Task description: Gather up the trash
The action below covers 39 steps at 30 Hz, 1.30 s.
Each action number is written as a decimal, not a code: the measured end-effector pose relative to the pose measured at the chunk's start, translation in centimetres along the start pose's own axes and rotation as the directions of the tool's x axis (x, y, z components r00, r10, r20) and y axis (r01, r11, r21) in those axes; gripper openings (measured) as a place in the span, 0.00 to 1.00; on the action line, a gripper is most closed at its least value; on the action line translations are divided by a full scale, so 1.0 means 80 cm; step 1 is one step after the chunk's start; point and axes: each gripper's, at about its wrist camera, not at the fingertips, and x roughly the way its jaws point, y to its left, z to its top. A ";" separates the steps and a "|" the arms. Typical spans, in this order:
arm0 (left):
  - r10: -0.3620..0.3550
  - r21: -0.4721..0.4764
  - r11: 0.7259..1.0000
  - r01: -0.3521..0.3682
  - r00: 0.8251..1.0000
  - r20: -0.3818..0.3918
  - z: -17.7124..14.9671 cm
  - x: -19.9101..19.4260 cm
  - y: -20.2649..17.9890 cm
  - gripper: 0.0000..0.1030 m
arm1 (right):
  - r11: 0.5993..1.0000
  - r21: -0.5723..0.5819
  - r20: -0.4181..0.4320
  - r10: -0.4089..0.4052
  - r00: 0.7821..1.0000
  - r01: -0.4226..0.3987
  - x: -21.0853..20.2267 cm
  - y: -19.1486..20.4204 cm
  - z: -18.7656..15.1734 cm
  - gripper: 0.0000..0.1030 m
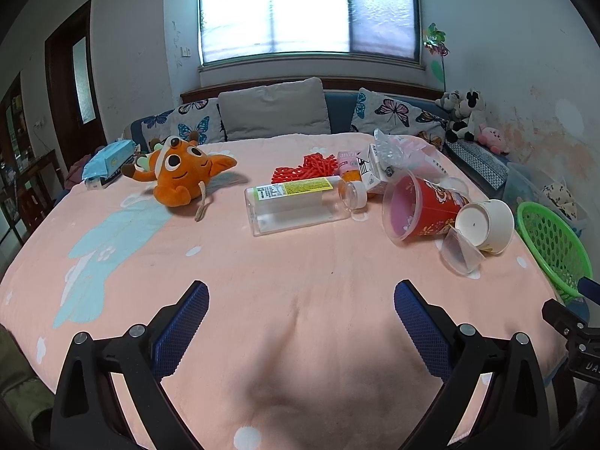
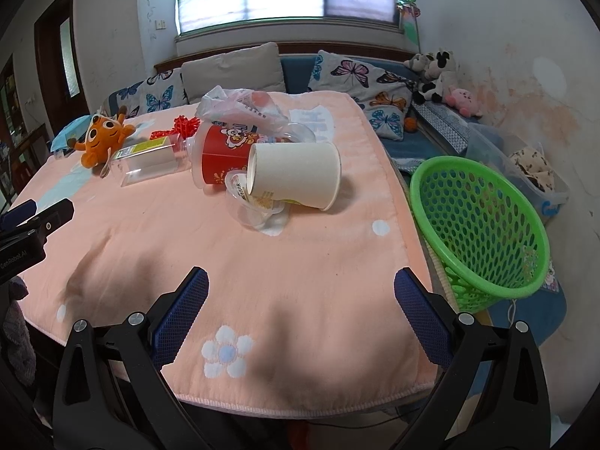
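Grippers: two. The left gripper [image 1: 301, 300] and the right gripper [image 2: 301, 296] both hang over the near part of the table with jaws spread wide and nothing between them.
Surface: one table under a pink blanket [image 2: 307, 300].
Trash, counted: one clear square bottle [image 1: 296, 202] on its side; one red cup [image 1: 423, 208] on its side; one white paper cup [image 2: 296, 172] on its side, touching the red cup; one clear plastic cup [image 2: 258, 206] lying under the paper cup's mouth; one milk carton [image 1: 369, 170]; one crumpled plastic bag [image 2: 240, 107]; one red mesh wrapper [image 1: 307, 167].
Location of trash: all lies on the far half of the blanket, well apart from both grippers.
Receptacle: one green basket [image 2: 483, 225], tilted, just beside the table's right edge.
Bystanders: one orange plush toy [image 1: 180, 172] left of the bottle; one tissue pack [image 1: 108, 157] at the far left edge.
Obstructions: bare blanket lies between the grippers and the trash.
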 end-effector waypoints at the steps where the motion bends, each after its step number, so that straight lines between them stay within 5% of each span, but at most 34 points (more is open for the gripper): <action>1: -0.001 0.001 1.000 0.001 1.000 0.000 -0.002 -0.001 0.001 0.93 | 1.000 0.001 0.000 0.001 1.000 -0.001 0.000 0.000 0.000 0.95; 39: -0.003 0.004 1.000 0.003 0.999 -0.053 0.039 0.061 -0.009 0.93 | 0.996 -0.013 -0.036 0.089 0.995 -0.090 0.087 -0.019 0.083 0.95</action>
